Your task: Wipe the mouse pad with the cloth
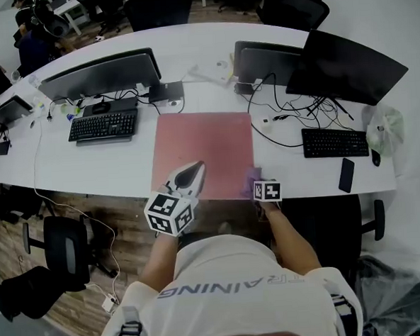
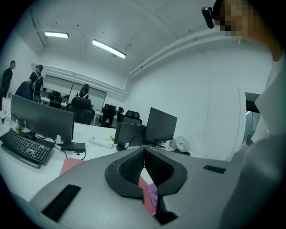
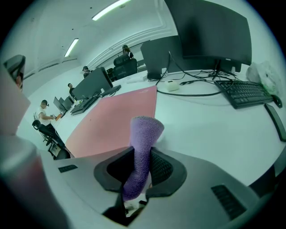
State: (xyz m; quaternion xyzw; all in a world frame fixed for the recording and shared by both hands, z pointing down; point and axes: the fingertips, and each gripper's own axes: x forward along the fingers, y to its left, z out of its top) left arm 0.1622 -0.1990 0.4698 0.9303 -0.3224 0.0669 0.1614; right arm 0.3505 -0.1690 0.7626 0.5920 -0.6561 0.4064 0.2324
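A pink mouse pad (image 1: 203, 151) lies on the white desk (image 1: 103, 164) between two keyboards. My right gripper (image 1: 253, 184) is at the pad's near right corner, shut on a purple cloth (image 3: 142, 152) that sticks up folded between its jaws. The pad (image 3: 114, 120) stretches ahead and left of it in the right gripper view. My left gripper (image 1: 190, 175) hovers over the pad's near edge, shut with nothing in it. In the left gripper view its jaws (image 2: 144, 167) meet, and a bit of the pad (image 2: 69, 165) and the cloth (image 2: 153, 195) show below.
A black keyboard (image 1: 104, 125) and monitor (image 1: 101, 74) stand left of the pad. Right of it lie cables (image 1: 292, 112), a white mouse (image 1: 265, 123), another keyboard (image 1: 334, 142), a phone (image 1: 346, 174) and a plastic bag (image 1: 384, 128). Two dark monitors (image 1: 345, 64) stand behind. People are in the background.
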